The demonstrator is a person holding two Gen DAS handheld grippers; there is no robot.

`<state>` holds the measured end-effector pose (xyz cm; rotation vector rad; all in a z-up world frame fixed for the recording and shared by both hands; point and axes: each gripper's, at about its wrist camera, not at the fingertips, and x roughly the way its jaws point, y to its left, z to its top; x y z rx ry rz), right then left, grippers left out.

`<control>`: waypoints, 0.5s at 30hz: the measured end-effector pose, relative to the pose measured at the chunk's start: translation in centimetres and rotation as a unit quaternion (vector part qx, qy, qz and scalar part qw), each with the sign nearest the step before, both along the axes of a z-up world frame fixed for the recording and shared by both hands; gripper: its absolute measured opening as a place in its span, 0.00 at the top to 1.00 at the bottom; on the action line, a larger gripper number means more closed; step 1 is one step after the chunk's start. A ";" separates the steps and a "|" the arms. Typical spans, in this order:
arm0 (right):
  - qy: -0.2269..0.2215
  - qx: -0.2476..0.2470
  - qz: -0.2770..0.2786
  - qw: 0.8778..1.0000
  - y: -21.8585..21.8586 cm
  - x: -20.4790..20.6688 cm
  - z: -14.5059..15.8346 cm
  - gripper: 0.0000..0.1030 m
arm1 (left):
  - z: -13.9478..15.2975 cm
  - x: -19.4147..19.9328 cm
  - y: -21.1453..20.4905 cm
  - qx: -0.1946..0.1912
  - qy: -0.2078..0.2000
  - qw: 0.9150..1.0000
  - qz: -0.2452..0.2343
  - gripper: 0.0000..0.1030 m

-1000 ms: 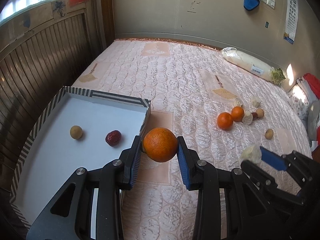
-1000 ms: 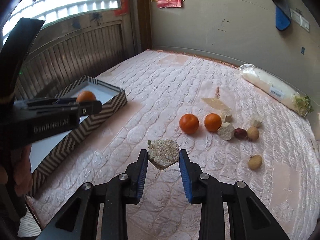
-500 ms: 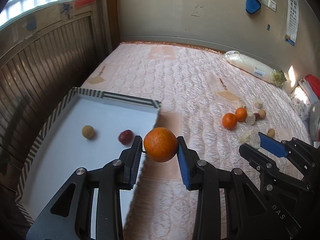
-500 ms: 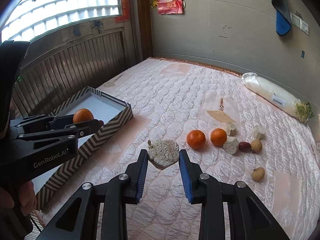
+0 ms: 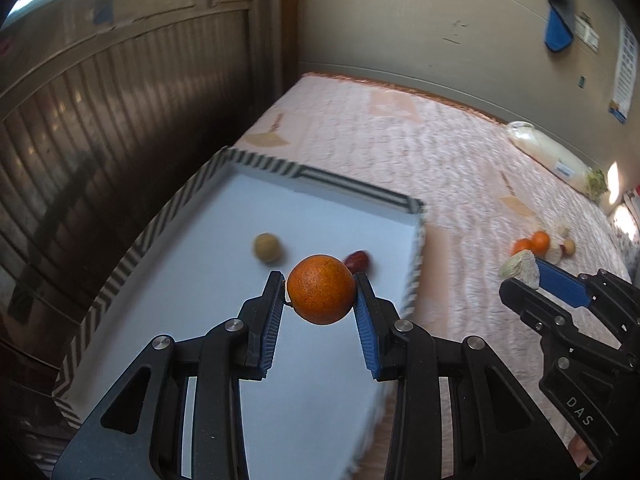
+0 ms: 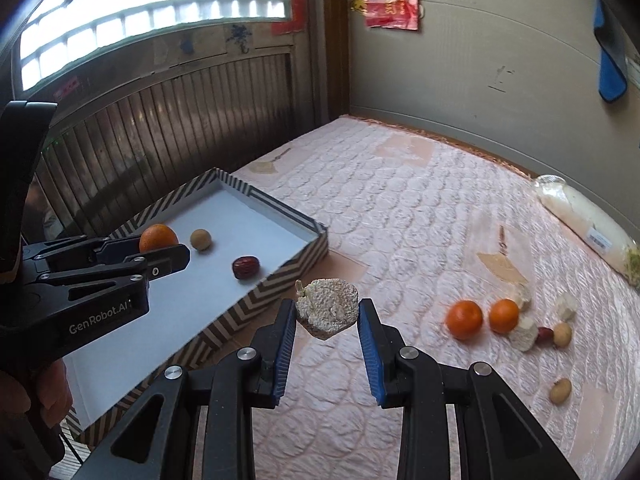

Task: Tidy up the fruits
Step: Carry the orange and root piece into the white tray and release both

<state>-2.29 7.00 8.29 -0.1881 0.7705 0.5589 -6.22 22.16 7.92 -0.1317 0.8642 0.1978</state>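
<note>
Compared with a second ago, the left gripper (image 5: 321, 294) has swung over so the orange (image 5: 321, 295) it's pinching now hangs above the white floor of the striped tray (image 5: 132, 256) instead of over the pink bedspread (image 6: 400, 216) just right of it. Grip looks the same, both blue pads snug on the fruit. The right gripper (image 6: 327, 312) has drifted closer to the tray too; its pale crumbly chunk (image 6: 328, 307) now sits just off the tray's near corner, clamped between its pads, held above the bedspread.

Counting left to right: inside the tray there's one tan round fruit (image 6: 201, 239) and one dark red date (image 6: 245, 267), a little apart, so two pieces lying in there, plus the held orange above.

Over on the right of the bedspread there's a loose cluster: two oranges (image 6: 464, 319) side by side, then three pale chunks (image 6: 525, 332) like the held one, one more dark red date (image 6: 544, 335) and a tan fruit (image 6: 562, 334) beside it. One more tan fruit (image 6: 560, 391) sits alone nearer the camera. A long white bag (image 6: 580, 216) lies by the wall.
</note>
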 end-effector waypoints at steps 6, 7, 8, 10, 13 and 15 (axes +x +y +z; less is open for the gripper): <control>0.006 -0.006 0.029 1.000 3.0 0.5 -0.5 0.70 | -0.6 -0.3 2.6 -0.003 0.009 1.000 0.023 0.67; 0.007 -0.006 0.034 0.999 3.4 0.6 -0.6 0.70 | -0.8 -0.3 3.0 -0.004 0.012 1.000 0.027 0.67; 0.009 -0.006 0.039 0.999 4.0 0.7 -0.7 0.70 | -1.0 -0.3 3.3 -0.004 0.014 0.999 0.030 0.67; 0.014 -0.007 0.051 0.999 5.0 0.9 -0.9 0.70 | -1.5 -0.2 4.0 -0.006 0.023 0.999 0.037 0.67; 0.022 -0.012 0.063 0.998 6.4 1.3 -1.6 0.70 | -2.2 -0.2 4.9 -0.012 0.034 0.998 0.047 0.67; 0.027 -0.012 0.075 0.997 7.3 1.4 -1.9 0.70 | -2.6 -0.2 5.4 -0.009 0.039 0.998 0.055 0.67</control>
